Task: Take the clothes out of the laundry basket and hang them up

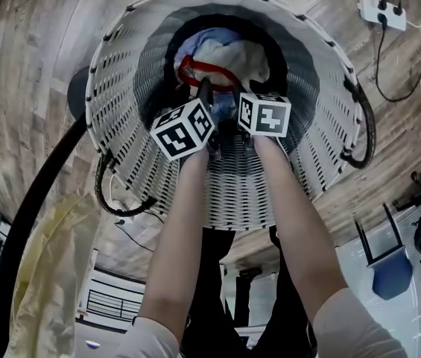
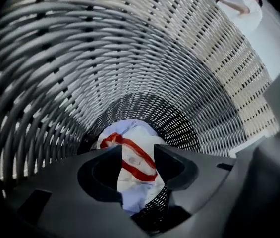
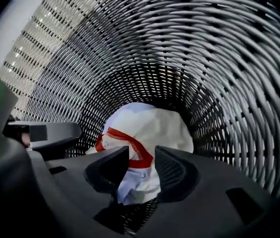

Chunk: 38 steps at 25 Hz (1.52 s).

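Note:
A white wicker laundry basket point(image 1: 121, 88) stands on the floor below me, and both grippers reach down inside it. At its bottom lies a crumpled white garment with red trim point(image 1: 225, 58) on pale blue cloth. My left gripper point(image 2: 139, 150) is open and hangs above the garment point(image 2: 130, 133) without touching it. My right gripper point(image 3: 142, 155) is open too, and the garment point(image 3: 154, 125) shows through its gap further down. In the head view the marker cubes hide most of both grippers; one dark left finger point(image 1: 205, 95) shows.
The basket wall point(image 2: 80, 58) closes in on all sides of both grippers. Black handles point(image 1: 363, 125) hang on the rim. On the wooden floor lie a power strip point(image 1: 381, 12) and cables. A yellow cloth point(image 1: 46, 274) and a black curved bar point(image 1: 31, 200) stand at the left.

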Each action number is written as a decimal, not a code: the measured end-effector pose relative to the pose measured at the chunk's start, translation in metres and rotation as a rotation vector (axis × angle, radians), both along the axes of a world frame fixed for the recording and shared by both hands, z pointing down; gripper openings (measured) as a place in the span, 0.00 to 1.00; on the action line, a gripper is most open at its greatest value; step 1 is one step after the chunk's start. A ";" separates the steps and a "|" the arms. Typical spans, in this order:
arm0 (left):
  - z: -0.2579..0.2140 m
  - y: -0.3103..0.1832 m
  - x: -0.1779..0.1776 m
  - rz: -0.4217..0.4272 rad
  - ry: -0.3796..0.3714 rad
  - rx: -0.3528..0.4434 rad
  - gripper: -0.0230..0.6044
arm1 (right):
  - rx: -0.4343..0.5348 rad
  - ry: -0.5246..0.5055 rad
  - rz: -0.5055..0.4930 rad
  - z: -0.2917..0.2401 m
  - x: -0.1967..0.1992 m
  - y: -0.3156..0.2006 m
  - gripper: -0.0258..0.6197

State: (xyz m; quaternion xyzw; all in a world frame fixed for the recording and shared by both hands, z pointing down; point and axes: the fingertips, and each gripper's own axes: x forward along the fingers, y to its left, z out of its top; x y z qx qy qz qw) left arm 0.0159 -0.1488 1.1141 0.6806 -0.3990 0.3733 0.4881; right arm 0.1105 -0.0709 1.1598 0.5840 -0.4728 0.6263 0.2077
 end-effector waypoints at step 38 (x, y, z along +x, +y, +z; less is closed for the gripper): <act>0.066 0.015 -0.015 -0.213 0.008 -0.150 0.07 | 0.008 -0.098 0.041 0.065 -0.032 0.015 0.09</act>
